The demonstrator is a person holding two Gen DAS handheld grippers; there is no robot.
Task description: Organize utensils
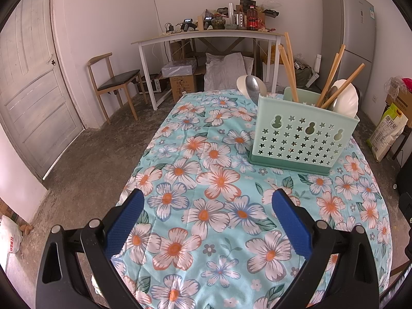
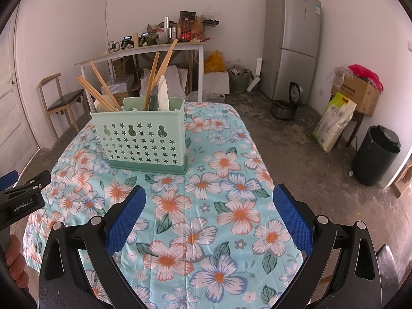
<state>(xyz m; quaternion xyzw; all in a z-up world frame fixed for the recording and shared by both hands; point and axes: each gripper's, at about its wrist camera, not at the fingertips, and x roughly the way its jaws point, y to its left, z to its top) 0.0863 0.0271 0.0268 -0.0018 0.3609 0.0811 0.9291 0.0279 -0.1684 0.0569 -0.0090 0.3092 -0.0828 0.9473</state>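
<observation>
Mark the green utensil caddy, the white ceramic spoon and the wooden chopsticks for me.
Green perforated plastic utensil caddy (image 2: 140, 141), right wrist view, front wall.
White ceramic spoon (image 2: 163, 94), right wrist view, bowl.
Wooden chopsticks (image 1: 289, 69), left wrist view, upper shafts.

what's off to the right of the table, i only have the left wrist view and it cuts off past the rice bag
Observer: A black bin stands on the floor right of the rice bag.
Operator: can you see my left gripper from the other camera
Observer: Yes, the left gripper shows at the left edge of the right wrist view, beside the table, with a hand below it.
Operator: anything on the floor by the fridge
Observer: A rice cooker with its lid up sits on the floor beside the fridge.
</observation>
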